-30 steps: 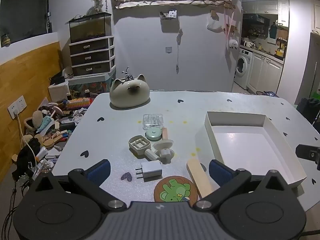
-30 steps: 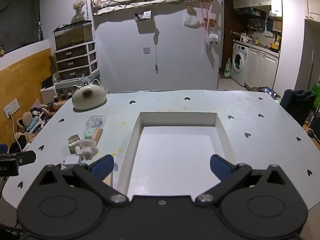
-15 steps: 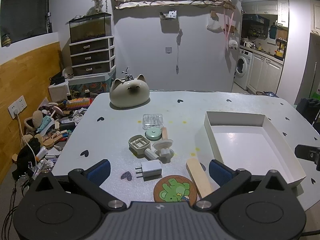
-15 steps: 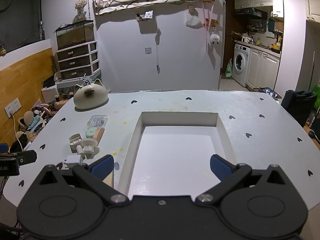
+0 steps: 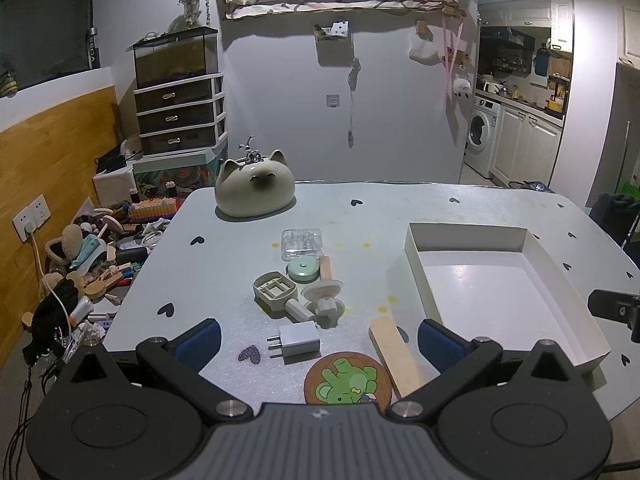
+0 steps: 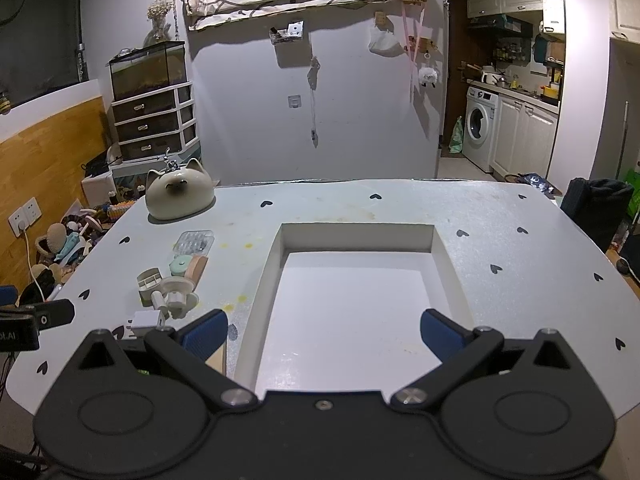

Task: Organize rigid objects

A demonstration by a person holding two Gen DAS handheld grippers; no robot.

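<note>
Nothing picked yet, I judge this is the start: both tools hover at the near table edge, tray bare. My left gripper (image 5: 318, 338), bottom centre of the left wrist view, has its blue pads spread wide w/ nothing between them. My right gripper (image 6: 324, 330) is equally wide and empty, aimed straight over the white rectangular cardboard tray (image 6: 448, 276), centre of its frame.

Next move, prob.: left drops onto the closest piece and carries it right to the tray. Needs a descent plus a narrow pinch, since most pieces lie flat.

Nearest, lower centre of the left view: round cork coaster w/ green bear print (image 5: 347, 380), flat, just beside a pale wooden stick (image 5: 394, 356) that angles up-left. Above those, a white USB wall charger (image 5: 298, 339), prongs pointing left. Mid-frame: beige slotted plastic holder (image 5: 274, 290), cream disc-topped plastic piece (image 5: 323, 294), mint round case (image 5: 303, 271), all clustered, some touching. Further: clear plastic box (image 5: 301, 243). Far back, upper left of the table: cream ceramic cat-shaped pot (image 5: 255, 194), well apart from the rest.
</note>
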